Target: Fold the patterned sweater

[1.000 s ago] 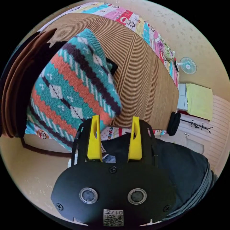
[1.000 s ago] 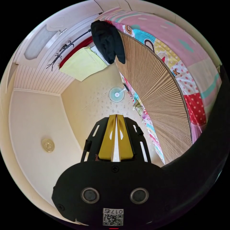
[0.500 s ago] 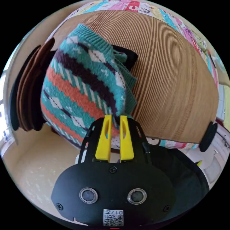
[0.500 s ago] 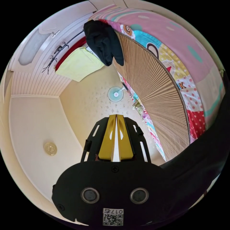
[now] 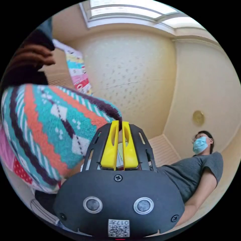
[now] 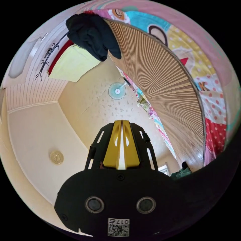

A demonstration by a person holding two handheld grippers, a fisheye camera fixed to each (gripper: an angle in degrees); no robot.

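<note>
The patterned sweater (image 5: 50, 130), knitted in teal, orange, white and dark purple bands, bulges across the left of the left gripper view. My left gripper (image 5: 120, 123) has its yellow jaws closed on the sweater's dark purple edge, which runs in between the tips. In the right gripper view my right gripper (image 6: 122, 121) is shut with nothing in it, pointing toward a wall and away from the sweater.
A ribbed bamboo mat (image 6: 163, 82) lies over a colourful quilt (image 6: 213, 100) on the bed. A black garment (image 6: 93, 35) sits at the mat's far corner. A wall fan (image 6: 117, 91) and a yellow-green cloth (image 6: 70, 65) lie beyond. The person (image 5: 195, 168) is at lower right.
The left jaws went from wide open to closed on the sweater's edge. The left camera then swung up from the bed toward the wall and ceiling. The right gripper stayed shut and drifted slightly.
</note>
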